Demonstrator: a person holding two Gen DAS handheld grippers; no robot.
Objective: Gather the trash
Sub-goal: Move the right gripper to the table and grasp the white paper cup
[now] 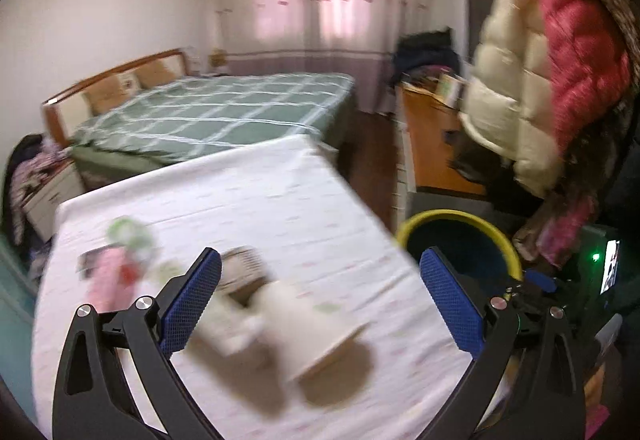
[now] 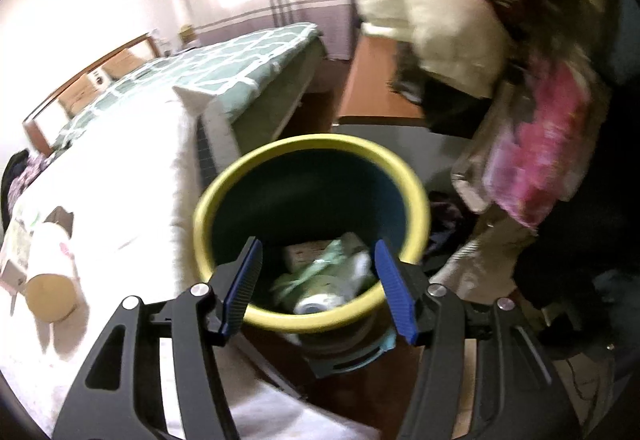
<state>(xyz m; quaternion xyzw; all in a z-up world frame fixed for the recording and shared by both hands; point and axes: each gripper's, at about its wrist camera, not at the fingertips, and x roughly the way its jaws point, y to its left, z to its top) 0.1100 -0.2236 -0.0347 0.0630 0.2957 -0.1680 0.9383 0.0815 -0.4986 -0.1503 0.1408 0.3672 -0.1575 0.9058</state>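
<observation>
The left gripper stands released, its blue-padded jaws spread wide with nothing between them, above a desk draped in a white cloth with faint pink dots. On that cloth lie blurred scraps of trash: a white paper cup on its side with a tan base, a small brown cardboard box just behind it, and pink and green wrappers to the left. The right gripper hangs over a round dark-blue bin with a yellow rim beside the desk, jaws parted and empty. Crumpled green and white wrappers lie at the bottom of the bin. A green checked bed stands behind.
</observation>
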